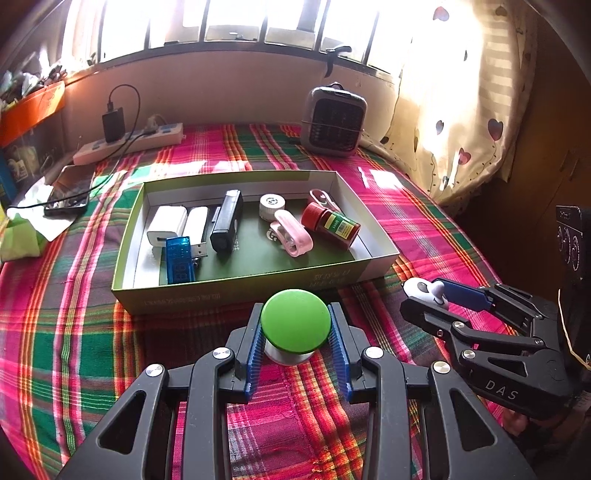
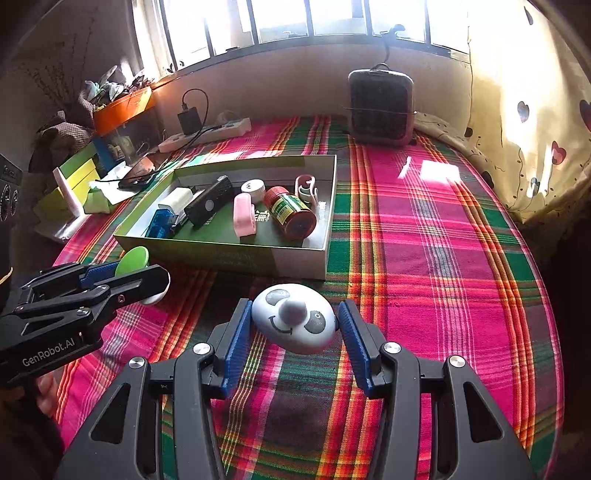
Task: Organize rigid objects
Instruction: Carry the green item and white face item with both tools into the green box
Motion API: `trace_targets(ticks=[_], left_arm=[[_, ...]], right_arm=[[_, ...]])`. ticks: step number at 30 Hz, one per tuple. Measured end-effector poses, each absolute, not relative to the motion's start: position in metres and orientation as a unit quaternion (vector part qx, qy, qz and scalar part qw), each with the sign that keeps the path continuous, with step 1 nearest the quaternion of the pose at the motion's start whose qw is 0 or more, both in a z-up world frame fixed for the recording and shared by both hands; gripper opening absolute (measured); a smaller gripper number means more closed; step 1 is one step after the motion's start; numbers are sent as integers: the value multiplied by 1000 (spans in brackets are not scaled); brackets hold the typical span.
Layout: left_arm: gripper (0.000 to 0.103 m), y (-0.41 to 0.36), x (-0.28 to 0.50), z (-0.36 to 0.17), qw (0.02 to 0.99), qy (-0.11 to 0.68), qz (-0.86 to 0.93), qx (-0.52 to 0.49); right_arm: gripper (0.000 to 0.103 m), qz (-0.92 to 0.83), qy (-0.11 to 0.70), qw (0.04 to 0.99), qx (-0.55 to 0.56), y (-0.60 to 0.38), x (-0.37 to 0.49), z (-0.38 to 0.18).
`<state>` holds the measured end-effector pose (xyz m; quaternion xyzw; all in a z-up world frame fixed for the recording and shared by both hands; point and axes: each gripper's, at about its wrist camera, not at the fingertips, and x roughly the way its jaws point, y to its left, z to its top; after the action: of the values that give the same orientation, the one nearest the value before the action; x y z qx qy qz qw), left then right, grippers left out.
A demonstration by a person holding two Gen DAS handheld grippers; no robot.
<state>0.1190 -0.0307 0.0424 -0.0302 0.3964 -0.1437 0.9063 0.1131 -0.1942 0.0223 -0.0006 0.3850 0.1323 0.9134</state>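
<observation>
On plaid tablecloth [image 2: 424,240], cardboard box [image 1: 240,291], sunlit barred window [image 1: 221,22] behind

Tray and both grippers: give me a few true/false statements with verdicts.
1. The left gripper grips a green-capped jar. True.
2. The panda toy lies inside the tray. False: it sits on the plaid cloth between the right gripper fingers, outside the tray.
3. The red bottle in the tray stands upright. False: it lies on its side.
4. A small heater stands beyond the tray. True.
</observation>
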Motion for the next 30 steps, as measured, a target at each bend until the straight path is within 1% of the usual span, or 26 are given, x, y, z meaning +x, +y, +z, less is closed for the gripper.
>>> trace_targets(ticks=[15, 30], left_arm=[[32, -7, 137, 65, 912, 380, -151, -43], [32, -5, 179, 56, 902, 397, -158, -63]], right_arm=[[49, 141, 362, 921, -6, -180, 119, 46], [49, 145, 352, 925, -8, -174, 145, 59]])
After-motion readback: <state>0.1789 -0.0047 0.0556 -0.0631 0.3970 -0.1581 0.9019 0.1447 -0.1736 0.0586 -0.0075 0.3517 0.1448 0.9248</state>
